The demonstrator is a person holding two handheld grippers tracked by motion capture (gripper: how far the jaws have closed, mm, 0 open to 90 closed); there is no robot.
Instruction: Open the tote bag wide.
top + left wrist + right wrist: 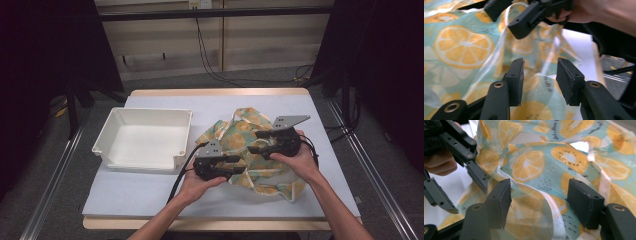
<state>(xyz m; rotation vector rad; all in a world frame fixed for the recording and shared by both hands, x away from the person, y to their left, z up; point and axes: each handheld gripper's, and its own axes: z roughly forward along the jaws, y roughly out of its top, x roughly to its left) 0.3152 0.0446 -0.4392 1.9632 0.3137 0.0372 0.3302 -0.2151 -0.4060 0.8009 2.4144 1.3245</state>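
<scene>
A crumpled cloth (240, 131) printed with orange citrus slices on pale teal, edged in white, lies right of the table's middle. My left gripper (240, 165) points right at the cloth's near-left side. In the left gripper view its jaws (540, 80) stand apart over the fabric (464, 47), pressing nothing. My right gripper (253, 142) points left over the cloth's middle. In the right gripper view its jaws (539, 205) are spread wide, and a white-edged fold (549, 202) runs loose between them. Each gripper appears in the other's view: the right gripper (509, 17) and the left gripper (459, 190).
An empty white plastic bin (150, 111) sits on the left half of the table. A pale mat (150, 192) covers the tabletop, with bare room in front of the bin. Cables trail on the floor beyond the far edge.
</scene>
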